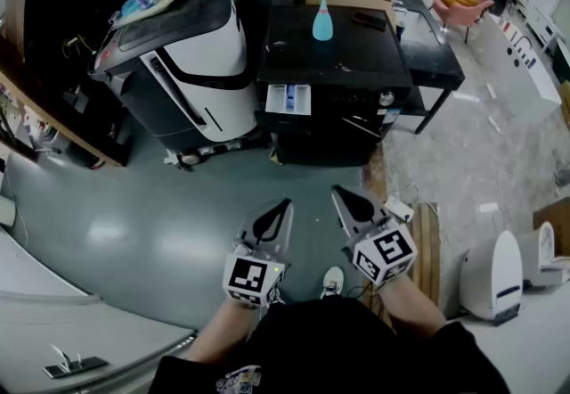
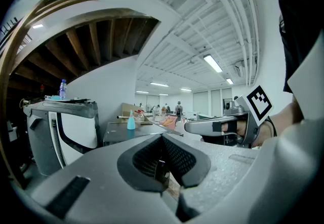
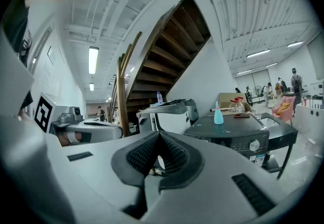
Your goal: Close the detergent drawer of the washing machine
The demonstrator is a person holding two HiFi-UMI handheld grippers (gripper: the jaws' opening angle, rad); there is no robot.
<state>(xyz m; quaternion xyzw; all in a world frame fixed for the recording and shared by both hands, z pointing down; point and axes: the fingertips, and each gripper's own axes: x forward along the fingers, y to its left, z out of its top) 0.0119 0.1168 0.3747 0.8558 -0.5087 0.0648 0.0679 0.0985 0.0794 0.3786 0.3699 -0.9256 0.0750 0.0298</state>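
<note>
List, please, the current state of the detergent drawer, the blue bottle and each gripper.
Detergent drawer: pulled out of the washing machine, not yet closed.
Blue bottle: standing upright on the machine's top.
Left gripper: fingers together, empty, well short of the machine.
Right gripper: fingers together, empty, also short of the machine.

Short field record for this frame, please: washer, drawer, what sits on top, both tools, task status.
washer: black, on the floor ahead of the person
drawer: pulled out at the front's upper left
on top: blue bottle, upright
left tool: shut, empty, well short of the washer
right tool: shut, empty, well short of the washer
task status: drawer not yet closed
</note>
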